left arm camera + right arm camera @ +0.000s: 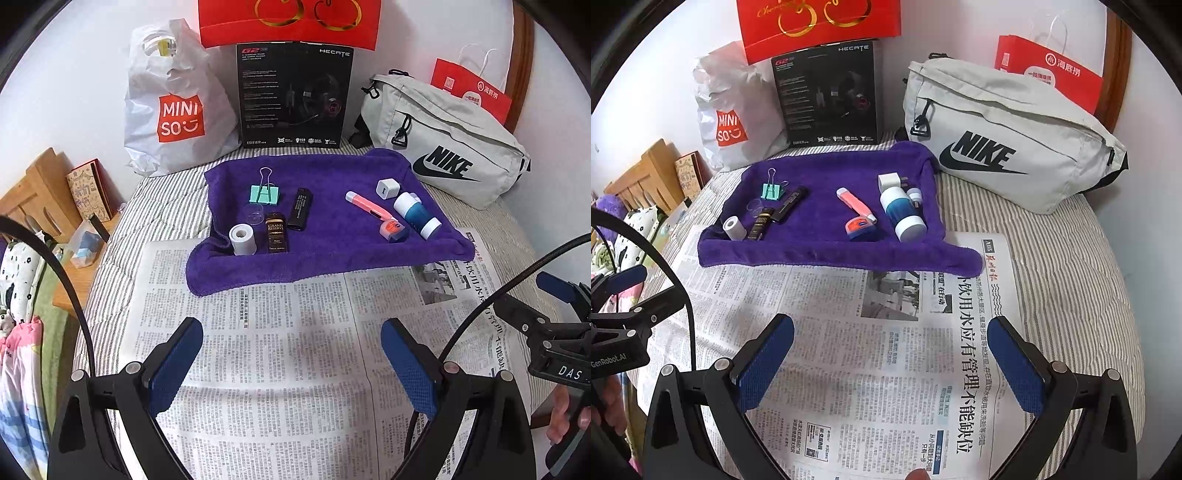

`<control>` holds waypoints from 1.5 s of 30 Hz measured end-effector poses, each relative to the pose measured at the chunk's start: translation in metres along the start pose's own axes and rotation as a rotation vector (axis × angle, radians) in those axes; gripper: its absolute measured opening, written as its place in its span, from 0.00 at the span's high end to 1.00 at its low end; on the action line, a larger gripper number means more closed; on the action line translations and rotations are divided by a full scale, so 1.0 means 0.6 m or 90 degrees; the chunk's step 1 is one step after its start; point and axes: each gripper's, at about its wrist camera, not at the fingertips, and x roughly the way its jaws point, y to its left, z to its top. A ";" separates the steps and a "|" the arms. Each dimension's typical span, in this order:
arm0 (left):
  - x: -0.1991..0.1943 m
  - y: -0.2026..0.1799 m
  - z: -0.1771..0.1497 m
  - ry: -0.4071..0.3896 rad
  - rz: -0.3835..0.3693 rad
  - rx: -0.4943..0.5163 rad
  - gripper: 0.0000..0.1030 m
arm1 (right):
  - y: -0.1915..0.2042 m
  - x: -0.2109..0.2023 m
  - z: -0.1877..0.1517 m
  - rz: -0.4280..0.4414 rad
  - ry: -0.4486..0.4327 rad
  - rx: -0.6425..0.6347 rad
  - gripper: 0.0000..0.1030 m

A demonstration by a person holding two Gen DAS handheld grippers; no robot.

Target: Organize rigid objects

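A purple towel point(332, 258) point(820, 254) lies on the bed beyond a newspaper point(280, 354) point(849, 369). On it rest a teal binder clip point(264, 194) point(771, 192), a black lighter point(300, 208) point(789, 204), a small dark "Grand Reserve" bottle point(276, 232) point(761, 223), a white roll point(242, 239) point(734, 227), a pink pen point(369, 208) point(855, 205), a blue-white bottle point(417, 216) point(903, 218) and a white charger cube point(388, 188) point(890, 181). My left gripper point(291, 363) and right gripper point(894, 362) hover open over the newspaper, holding nothing.
Against the wall stand a Miniso bag point(177, 110), a black headset box point(293, 96), a grey Nike pouch point(443, 147) point(1008, 136) and red paper bags point(1049, 70). A wooden stand with a book point(88, 192) sits left of the bed.
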 end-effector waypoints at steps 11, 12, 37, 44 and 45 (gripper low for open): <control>0.001 0.005 0.001 0.002 0.002 0.000 0.05 | -0.006 -0.005 -0.001 -0.008 -0.005 0.004 0.00; 0.001 0.004 0.001 0.003 0.002 -0.002 0.05 | -0.006 -0.006 -0.001 -0.008 -0.005 0.004 0.00; 0.000 0.010 -0.002 0.009 0.003 -0.007 0.05 | -0.009 -0.007 0.001 -0.015 -0.004 0.004 0.00; -0.001 0.015 -0.004 0.011 0.004 -0.014 0.05 | -0.005 -0.006 0.000 -0.016 -0.002 0.000 0.00; -0.001 0.014 -0.004 0.010 0.003 -0.015 0.05 | -0.004 -0.005 0.001 -0.016 -0.002 -0.001 0.00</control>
